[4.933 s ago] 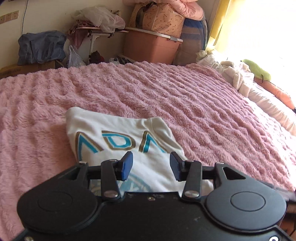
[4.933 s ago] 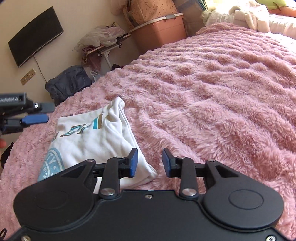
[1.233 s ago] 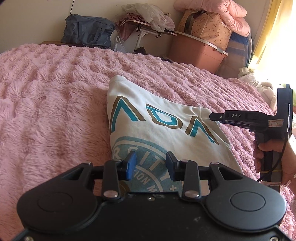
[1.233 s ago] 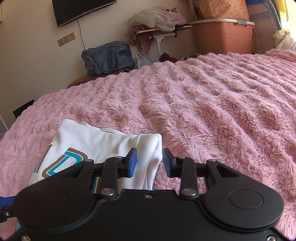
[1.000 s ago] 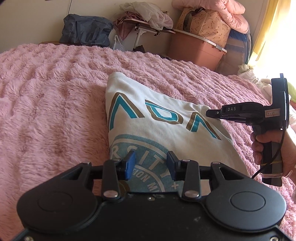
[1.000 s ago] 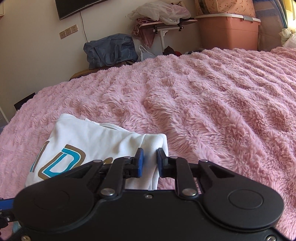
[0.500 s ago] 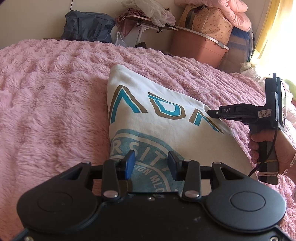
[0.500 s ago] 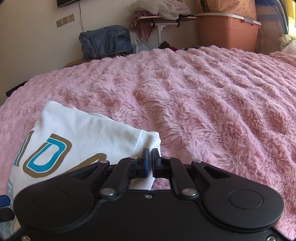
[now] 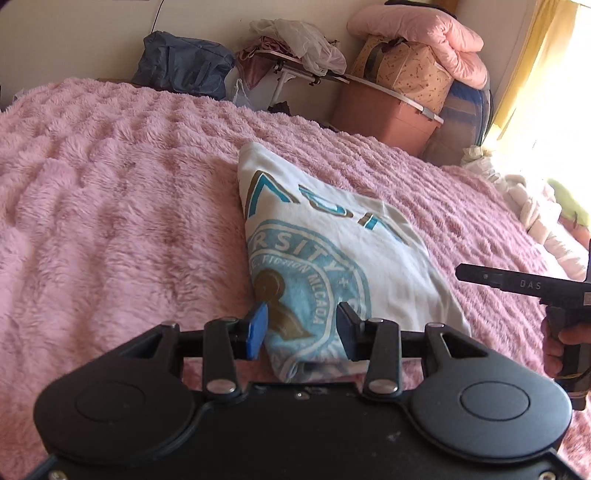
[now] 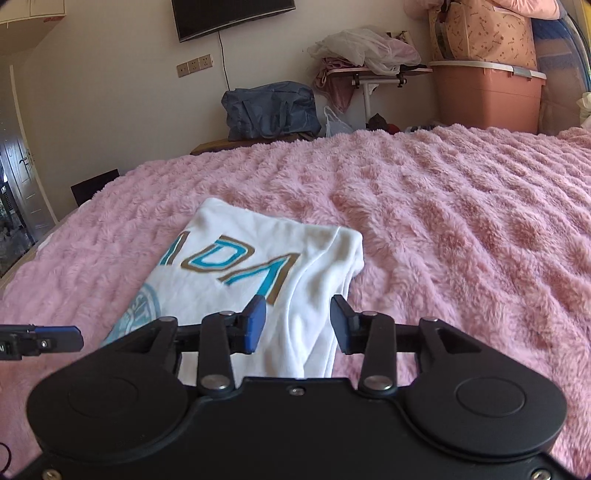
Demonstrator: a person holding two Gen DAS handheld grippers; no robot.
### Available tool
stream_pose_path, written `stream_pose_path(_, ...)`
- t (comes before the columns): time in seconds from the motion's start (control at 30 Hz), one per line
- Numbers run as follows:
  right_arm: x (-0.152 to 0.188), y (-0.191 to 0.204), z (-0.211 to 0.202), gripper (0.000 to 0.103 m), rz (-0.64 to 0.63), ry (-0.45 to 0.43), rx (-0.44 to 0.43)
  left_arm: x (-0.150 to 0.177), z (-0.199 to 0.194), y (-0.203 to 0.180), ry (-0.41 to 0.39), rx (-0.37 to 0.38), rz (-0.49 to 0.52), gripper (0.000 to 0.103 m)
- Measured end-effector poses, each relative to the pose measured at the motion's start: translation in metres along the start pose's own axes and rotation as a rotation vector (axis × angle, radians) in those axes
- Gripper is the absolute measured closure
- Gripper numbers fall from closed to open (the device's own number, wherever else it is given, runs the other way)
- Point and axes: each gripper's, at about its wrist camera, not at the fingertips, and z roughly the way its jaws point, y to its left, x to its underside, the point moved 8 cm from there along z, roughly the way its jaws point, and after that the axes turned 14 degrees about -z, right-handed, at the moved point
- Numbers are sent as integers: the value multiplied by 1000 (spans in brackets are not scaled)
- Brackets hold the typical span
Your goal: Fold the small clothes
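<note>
r gripper [image 10: 297,325] jaws just opened, empty, above folded white tee [image 10: 258,273] on pink blanket [image 10: 461,240]

I count one folded white T-shirt [image 9: 343,258] on one pink blanket [image 9: 110,221]. Past the blanket's far edge: one blue bag [image 10: 271,110], one brown storage bin [image 10: 487,98], one wall television [image 10: 232,14].

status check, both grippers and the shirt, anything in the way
Left gripper open, empty. Right gripper open, jaws just opened, nothing pinched. White t-shirt folded, flat on pink blanket. Nothing in the way.
</note>
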Motion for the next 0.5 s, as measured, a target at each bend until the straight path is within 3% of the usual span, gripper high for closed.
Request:
stream_pose_path(0.13,48,11,-14,63,52,70,-4,26,7,8,56,-76,46,60)
stream_pose_path(0.33,71,16,-11,63,169,79,15,24,10,19,16,-106,-47,62)
stream_pose_path(0.43,73,18,-5,63,198,80,1,25,17,19,29,-130,-27,70)
stream_pose_path(0.5,72,20,-4,70,181,74,-3,25,21,15,44,-108,-10,98)
